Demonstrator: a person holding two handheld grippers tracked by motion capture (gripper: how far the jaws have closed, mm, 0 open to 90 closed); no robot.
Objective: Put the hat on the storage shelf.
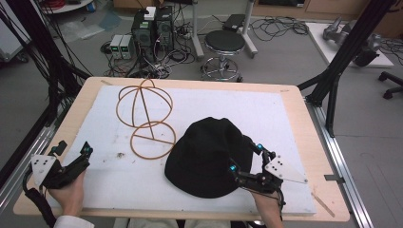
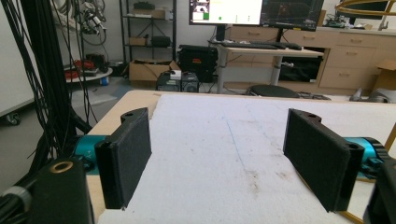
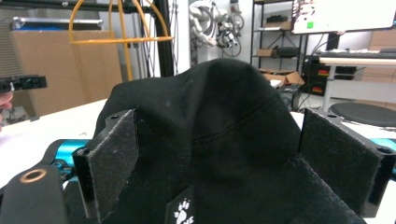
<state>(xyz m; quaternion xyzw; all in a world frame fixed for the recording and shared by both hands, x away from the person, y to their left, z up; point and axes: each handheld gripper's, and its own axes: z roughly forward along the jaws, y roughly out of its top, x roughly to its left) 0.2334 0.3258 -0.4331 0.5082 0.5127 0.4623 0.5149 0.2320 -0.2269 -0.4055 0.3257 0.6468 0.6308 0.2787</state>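
Observation:
A black bucket hat (image 1: 209, 154) lies crown up on the white foam mat (image 1: 266, 114), right of centre. My right gripper (image 1: 246, 156) is open at the hat's near right edge. In the right gripper view its jaws stand wide on either side of the brim (image 3: 224, 196), with the crown (image 3: 224, 107) just ahead. An orange wire stand (image 1: 145, 118) lies on the mat left of the hat, and its hoops (image 3: 121, 39) rise behind the hat. My left gripper (image 1: 73, 148) is open at the mat's near left corner, with only bare mat (image 2: 217, 154) between its jaws.
The mat covers a wooden table (image 1: 95, 88). Black frame posts (image 1: 349, 45) stand at the right, and cables (image 1: 43, 61) hang at the left. A stool (image 1: 224, 45) and computer boxes (image 1: 152, 28) sit on the floor beyond the far edge.

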